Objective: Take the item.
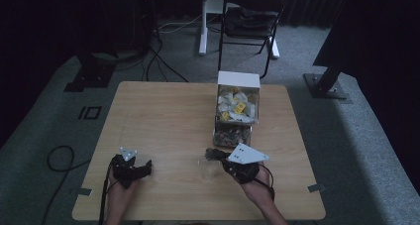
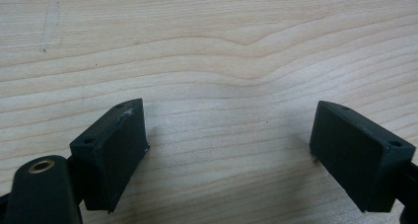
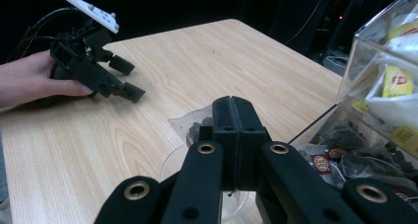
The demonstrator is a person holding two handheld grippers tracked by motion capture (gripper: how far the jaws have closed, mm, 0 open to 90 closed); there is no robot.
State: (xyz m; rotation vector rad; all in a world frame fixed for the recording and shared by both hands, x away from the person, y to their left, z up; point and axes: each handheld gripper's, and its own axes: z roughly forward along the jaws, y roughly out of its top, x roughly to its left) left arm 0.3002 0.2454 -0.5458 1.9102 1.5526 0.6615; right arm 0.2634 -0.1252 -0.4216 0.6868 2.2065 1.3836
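A: Where is the tea bag (image 3: 193, 127)?

B: Clenched in the right gripper (image 3: 235, 116), above a clear cup (image 3: 173, 166) near the dispenser (image 1: 236, 106), probably to drop in. The left gripper (image 2: 224, 145) rests released, far left.

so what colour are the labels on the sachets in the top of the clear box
Yellow, on white sachets in the clear box; clearest in the right gripper view.

no legible text, tea-bag labels (image 3: 397, 81) blurred

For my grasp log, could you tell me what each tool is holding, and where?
The right tool pinches a tea bag by its top edge, above a clear cup. The left tool holds nothing.
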